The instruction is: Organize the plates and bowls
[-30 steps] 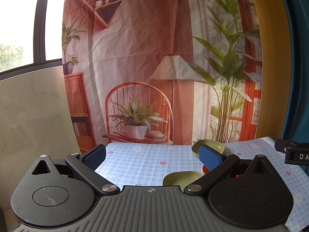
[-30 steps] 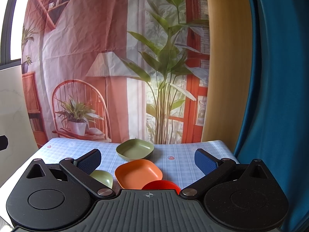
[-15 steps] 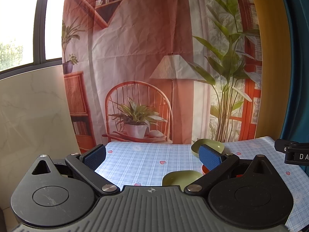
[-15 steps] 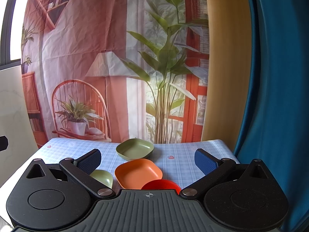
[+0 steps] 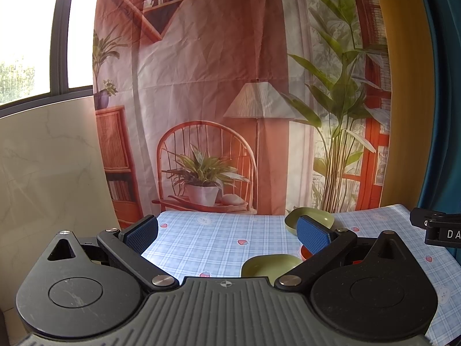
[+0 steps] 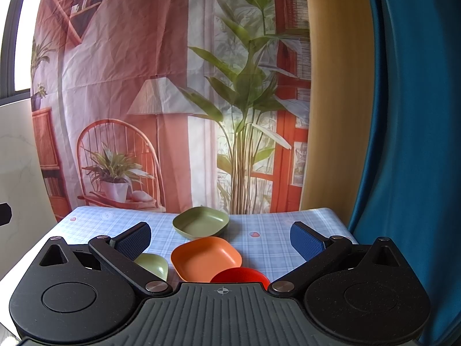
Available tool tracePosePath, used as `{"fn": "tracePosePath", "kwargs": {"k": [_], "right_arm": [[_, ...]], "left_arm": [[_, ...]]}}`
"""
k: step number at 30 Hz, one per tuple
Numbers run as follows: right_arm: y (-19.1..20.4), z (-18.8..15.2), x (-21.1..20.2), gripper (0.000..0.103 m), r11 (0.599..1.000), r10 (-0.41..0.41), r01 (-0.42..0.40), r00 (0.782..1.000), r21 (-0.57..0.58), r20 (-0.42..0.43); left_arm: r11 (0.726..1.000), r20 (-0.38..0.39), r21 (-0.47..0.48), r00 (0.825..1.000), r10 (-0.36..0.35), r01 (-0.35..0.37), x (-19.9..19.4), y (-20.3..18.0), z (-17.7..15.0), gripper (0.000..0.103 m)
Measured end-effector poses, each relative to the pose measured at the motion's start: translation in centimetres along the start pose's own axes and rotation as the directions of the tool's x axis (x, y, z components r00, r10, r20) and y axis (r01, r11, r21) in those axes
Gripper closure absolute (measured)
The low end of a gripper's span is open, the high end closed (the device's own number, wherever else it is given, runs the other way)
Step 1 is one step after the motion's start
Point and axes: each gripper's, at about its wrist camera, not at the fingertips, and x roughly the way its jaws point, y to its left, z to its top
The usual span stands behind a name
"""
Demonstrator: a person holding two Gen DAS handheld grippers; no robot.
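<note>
On the blue checked tablecloth (image 6: 265,248) stand a dark green square bowl (image 6: 200,225) at the back, an orange square plate (image 6: 205,258) in front of it, a red bowl (image 6: 240,275) nearest me and a pale green dish (image 6: 154,263) to the left. My right gripper (image 6: 220,238) hovers open above the orange plate, holding nothing. In the left wrist view my left gripper (image 5: 227,232) is open and empty over the cloth. The pale green dish (image 5: 269,265) lies just inside its right finger, and the dark green bowl (image 5: 312,216) shows behind that finger.
A printed backdrop (image 5: 230,101) of a chair, lamp and plants hangs right behind the table. A marble wall panel (image 5: 49,167) bounds the left side, a blue curtain (image 6: 409,144) the right. Part of the other gripper (image 5: 438,230) juts in at the left view's right edge.
</note>
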Motion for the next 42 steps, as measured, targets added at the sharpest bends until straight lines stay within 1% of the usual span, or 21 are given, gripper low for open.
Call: {"fn": "tracePosePath", "kwargs": {"k": [16, 24, 30, 34, 39, 42], "right_arm": [[0.0, 0.0, 0.0, 0.000, 1.000, 0.000, 0.000, 1.000, 0.004, -0.002], [-0.1, -0.6, 0.5, 0.000, 1.000, 0.000, 0.000, 1.000, 0.007, -0.008], [-0.3, -2.7, 3.4, 0.000, 0.999, -0.009, 0.012, 0.998, 0.033, -0.064], [-0.1, -4.4, 5.7, 0.000, 0.999, -0.036, 0.039, 0.995, 0.024, -0.094], [0.0, -6.0, 7.7, 0.000, 1.000, -0.002, 0.004, 0.994, 0.022, -0.114], [0.4, -7.0, 8.6, 0.000, 1.000, -0.012, 0.012, 0.992, -0.004, -0.124]], "left_arm": [[1.000, -0.012, -0.014, 1.000, -0.008, 0.008, 0.2, 0.1, -0.1, 0.000], [1.000, -0.039, -0.027, 0.999, -0.006, 0.005, 1.9, 0.4, -1.0, 0.000], [1.000, -0.091, -0.010, 0.996, 0.000, -0.001, 4.8, 0.1, -2.3, 0.000], [1.000, -0.125, 0.005, 0.992, -0.004, 0.005, 6.6, -0.2, -3.5, 0.000], [1.000, -0.177, 0.012, 0.984, -0.010, 0.012, 8.9, -0.3, -5.1, 0.000], [1.000, -0.196, 0.017, 0.981, -0.010, 0.014, 10.0, -0.6, -6.0, 0.000]]}}
